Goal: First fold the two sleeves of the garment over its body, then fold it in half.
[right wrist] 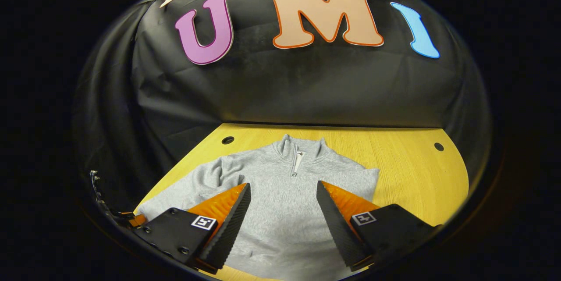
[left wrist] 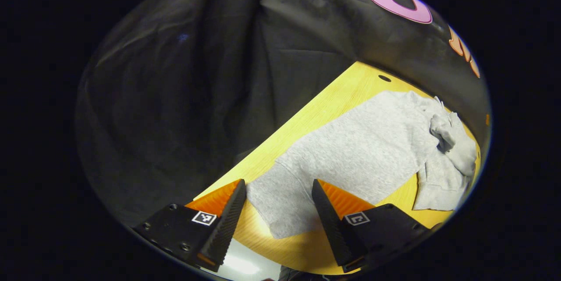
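In the right gripper view, a grey zip-neck garment (right wrist: 280, 193) lies flat on the yellow wooden bench (right wrist: 416, 176), collar toward the far edge. One sleeve (right wrist: 188, 189) stretches out toward the bench's near left corner. The right gripper (right wrist: 282, 215) hovers over the garment's body, its fingers (right wrist: 230, 224) spread wide apart with grey cloth between them.

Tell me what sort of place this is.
Likely a staged recording booth: black cloth wall behind a yellow wooden table, with a grey zip-neck sweatshirt laid out for folding.
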{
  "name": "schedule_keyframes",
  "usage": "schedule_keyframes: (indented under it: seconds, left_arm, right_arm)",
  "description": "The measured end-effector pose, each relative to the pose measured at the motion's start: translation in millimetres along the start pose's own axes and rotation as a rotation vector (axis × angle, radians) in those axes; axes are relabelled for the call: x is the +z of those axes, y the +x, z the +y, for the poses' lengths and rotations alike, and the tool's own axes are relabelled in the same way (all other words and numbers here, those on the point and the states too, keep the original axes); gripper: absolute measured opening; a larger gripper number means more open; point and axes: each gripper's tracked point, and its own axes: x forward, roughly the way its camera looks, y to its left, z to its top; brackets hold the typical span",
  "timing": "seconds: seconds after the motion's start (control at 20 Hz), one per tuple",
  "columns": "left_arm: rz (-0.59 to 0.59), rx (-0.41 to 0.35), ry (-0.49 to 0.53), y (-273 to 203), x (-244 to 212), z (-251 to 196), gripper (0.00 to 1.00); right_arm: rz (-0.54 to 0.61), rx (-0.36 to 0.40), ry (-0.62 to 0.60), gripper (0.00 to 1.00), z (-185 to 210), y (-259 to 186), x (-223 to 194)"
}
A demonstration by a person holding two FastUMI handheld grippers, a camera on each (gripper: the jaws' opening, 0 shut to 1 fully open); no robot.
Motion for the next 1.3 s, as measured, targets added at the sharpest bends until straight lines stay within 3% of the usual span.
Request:
schedule_keyframes:
  seconds: [0.05, 0.25, 0.3, 0.4, 0.6, 0.85, 1.3]
  left_arm:
    - [0.021, -0.011, 0.006, -2.4, -0.1, -2.2, 0.87]
    - [0.079, -0.066, 0.052, 0.9, 1.8, -16.9, 0.41]
    - [0.093, -0.064, 0.057, 2.5, 2.0, -18.4, 0.19]
    - [0.111, -0.063, 0.090, 1.4, 3.6, -18.7, 0.10]
    - [0.074, -0.045, 0.077, 0.4, 25.8, -23.1, 0.02]
    - [-0.015, -0.070, 0.048, -5.3, 81.2, -40.6, 0.00]
    - [-0.167, -0.232, 0.107, -23.7, 173.4, -145.2, 0.00]
  right_arm:
    - [-0.005, -0.003, 0.000, 0.96, -1.5, -1.0, -0.6]
    - [-0.009, -0.020, -0.008, 0.96, -9.2, -5.7, -3.7]
    - [-0.010, -0.019, -0.001, 0.96, -9.8, -7.0, -4.9]
    - [-0.007, -0.015, 0.008, 0.96, -13.8, -11.2, -9.3]
    - [-0.012, -0.037, 0.013, 0.96, -30.0, -18.3, -10.9]
    - [-0.025, -0.064, 0.030, 0.96, -52.0, -29.9, -10.1]
    - [-0.029, -0.142, 0.060, 0.96, -103.1, -61.2, -24.2]
